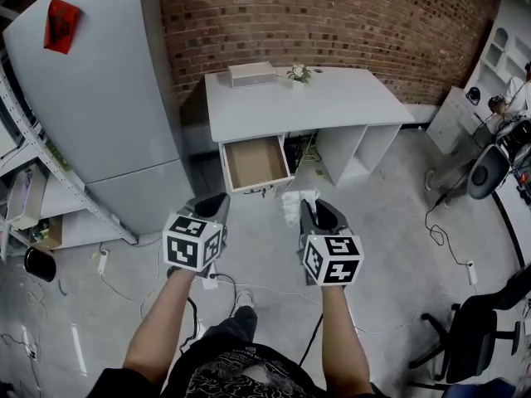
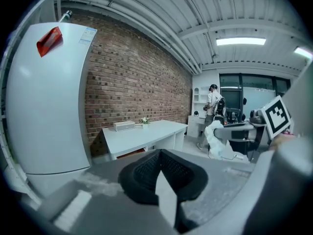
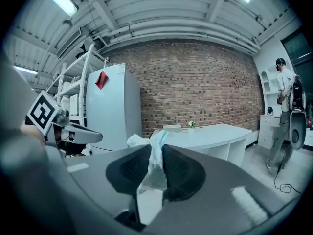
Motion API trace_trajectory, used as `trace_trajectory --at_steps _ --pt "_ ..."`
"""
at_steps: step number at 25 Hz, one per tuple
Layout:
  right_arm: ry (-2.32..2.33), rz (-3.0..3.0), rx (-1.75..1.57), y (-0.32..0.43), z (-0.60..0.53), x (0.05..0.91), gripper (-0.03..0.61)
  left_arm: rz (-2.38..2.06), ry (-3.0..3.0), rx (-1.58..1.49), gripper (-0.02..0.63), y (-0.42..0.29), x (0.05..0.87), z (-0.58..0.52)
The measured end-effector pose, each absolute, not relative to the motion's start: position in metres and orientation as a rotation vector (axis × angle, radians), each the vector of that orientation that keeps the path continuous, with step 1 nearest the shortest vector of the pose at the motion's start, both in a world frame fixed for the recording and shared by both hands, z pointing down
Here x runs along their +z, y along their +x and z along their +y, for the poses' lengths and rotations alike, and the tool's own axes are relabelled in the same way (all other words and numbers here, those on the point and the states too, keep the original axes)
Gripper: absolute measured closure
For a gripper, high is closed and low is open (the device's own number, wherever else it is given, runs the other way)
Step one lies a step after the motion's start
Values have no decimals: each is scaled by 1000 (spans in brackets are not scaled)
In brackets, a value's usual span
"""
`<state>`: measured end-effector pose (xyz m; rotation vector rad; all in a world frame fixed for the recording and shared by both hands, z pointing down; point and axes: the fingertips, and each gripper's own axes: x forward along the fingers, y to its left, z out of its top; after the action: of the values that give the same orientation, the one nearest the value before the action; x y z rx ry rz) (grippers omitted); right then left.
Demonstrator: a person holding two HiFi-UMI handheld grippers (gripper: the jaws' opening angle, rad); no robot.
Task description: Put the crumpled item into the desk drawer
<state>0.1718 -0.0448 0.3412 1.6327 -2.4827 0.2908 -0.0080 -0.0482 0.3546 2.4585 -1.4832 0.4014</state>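
Note:
The white desk (image 1: pixel 299 106) stands against the brick wall, and its wooden drawer (image 1: pixel 253 162) is pulled open with nothing showing inside. A crumpled white item (image 1: pixel 294 203) hangs in my right gripper (image 1: pixel 309 212), which is shut on it short of the drawer, over the floor. In the right gripper view the crumpled item (image 3: pixel 154 165) is pinched between the black pads (image 3: pixel 183 173), with the desk (image 3: pixel 215 131) ahead. My left gripper (image 1: pixel 212 207) is level with it to the left. Its jaws (image 2: pixel 160 153) meet at the tips with nothing between them. The crumpled item (image 2: pixel 217 142) shows in the left gripper view too.
A tall grey fridge (image 1: pixel 99 81) stands left of the desk, with a metal shelf rack (image 1: pixel 33 181) beyond it. A box (image 1: pixel 251 74) and a small plant (image 1: pixel 299 74) sit on the desk. Cables (image 1: pixel 440 230) lie on the floor. A person (image 1: pixel 514 98) and office chairs (image 1: pixel 469 334) are at the right.

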Motion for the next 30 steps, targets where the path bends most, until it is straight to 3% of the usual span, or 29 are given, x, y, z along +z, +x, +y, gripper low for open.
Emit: trace_trajectory --at_steps 18,30 --pt "1511 -2438 331 109 -224 359 506 -1474 2360 381 612 -65 379 -226" --pt "1444 -2400 361 83 -288 382 506 -1448 2312 374 612 -82 405 -287"
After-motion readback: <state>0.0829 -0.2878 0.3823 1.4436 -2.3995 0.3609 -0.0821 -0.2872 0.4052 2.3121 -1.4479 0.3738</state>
